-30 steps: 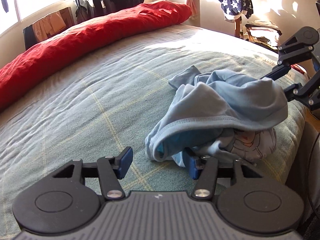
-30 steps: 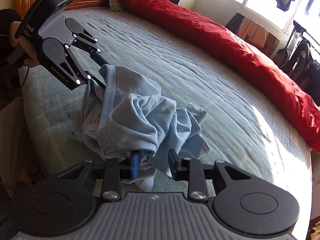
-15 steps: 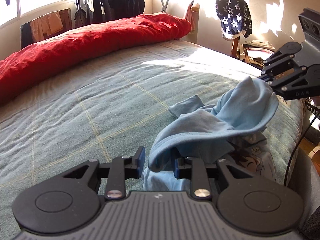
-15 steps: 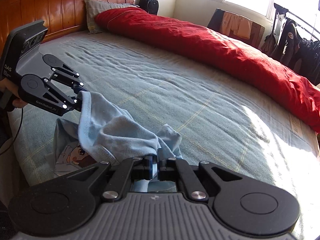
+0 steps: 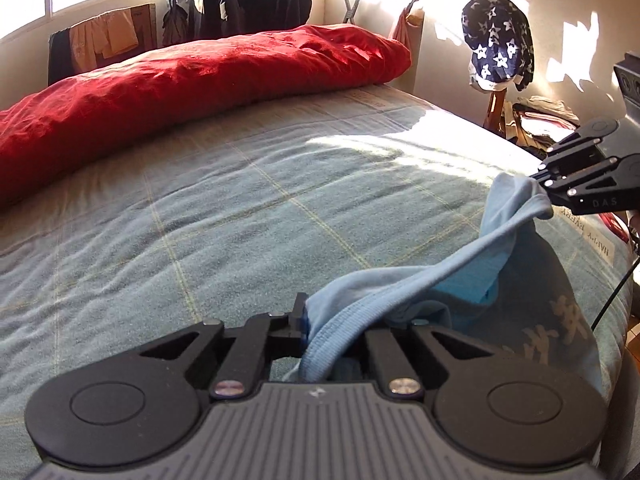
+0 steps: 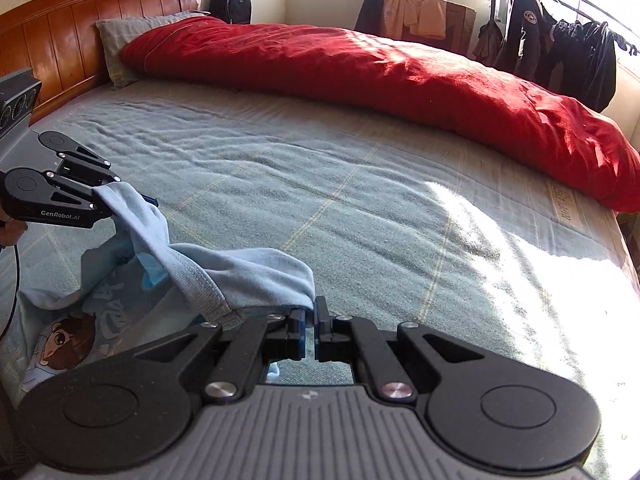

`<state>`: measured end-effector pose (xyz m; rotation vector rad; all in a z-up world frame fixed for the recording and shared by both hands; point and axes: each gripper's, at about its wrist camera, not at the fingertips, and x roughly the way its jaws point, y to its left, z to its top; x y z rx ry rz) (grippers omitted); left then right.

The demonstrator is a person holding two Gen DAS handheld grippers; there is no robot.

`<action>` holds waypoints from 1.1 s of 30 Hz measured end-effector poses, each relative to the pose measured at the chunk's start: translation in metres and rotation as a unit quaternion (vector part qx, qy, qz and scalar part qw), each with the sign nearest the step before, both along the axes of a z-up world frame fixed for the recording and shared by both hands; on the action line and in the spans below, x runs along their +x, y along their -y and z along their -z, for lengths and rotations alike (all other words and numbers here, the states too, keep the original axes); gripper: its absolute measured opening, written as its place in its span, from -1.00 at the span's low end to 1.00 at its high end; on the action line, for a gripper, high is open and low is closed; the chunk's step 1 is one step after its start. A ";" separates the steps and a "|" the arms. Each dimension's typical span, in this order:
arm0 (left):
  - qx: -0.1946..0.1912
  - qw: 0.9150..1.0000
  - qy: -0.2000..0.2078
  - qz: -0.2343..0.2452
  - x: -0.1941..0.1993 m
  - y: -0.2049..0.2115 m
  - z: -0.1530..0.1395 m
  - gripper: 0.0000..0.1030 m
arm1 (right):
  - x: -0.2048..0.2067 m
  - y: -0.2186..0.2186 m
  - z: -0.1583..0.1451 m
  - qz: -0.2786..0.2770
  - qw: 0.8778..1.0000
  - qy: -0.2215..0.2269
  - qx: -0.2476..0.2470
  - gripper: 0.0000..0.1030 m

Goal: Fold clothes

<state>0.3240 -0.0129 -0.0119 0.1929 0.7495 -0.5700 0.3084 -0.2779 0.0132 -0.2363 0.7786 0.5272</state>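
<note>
A light blue T-shirt (image 5: pixel 516 240) is stretched above the near edge of a bed (image 5: pixel 240 208) covered in a grey-green checked blanket. The left gripper (image 5: pixel 320 332) has just closed its jaws, pinching the ribbed hem; the right gripper (image 6: pixel 308 322) pinches another edge. Only the right wrist view shows the shirt's cartoon face print (image 6: pixel 66 340), wooden headboard (image 6: pixel 80 40) and backpack (image 6: pixel 231 2). Only the left view shows a star-patterned garment (image 5: pixel 498 46) draped by the wall. Both show the red duvet (image 6: pixel 400 84).

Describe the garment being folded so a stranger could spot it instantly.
On the wide green checked bed, look at the near edge, opposite the long red duvet. There a light blue T-shirt hangs stretched between two black grippers; only it carries a cartoon face.
</note>
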 end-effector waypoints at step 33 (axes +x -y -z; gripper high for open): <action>0.110 0.989 -0.064 -0.072 0.152 0.033 0.029 -0.55 | 0.168 0.019 0.043 0.126 0.989 -0.077 0.008 -0.65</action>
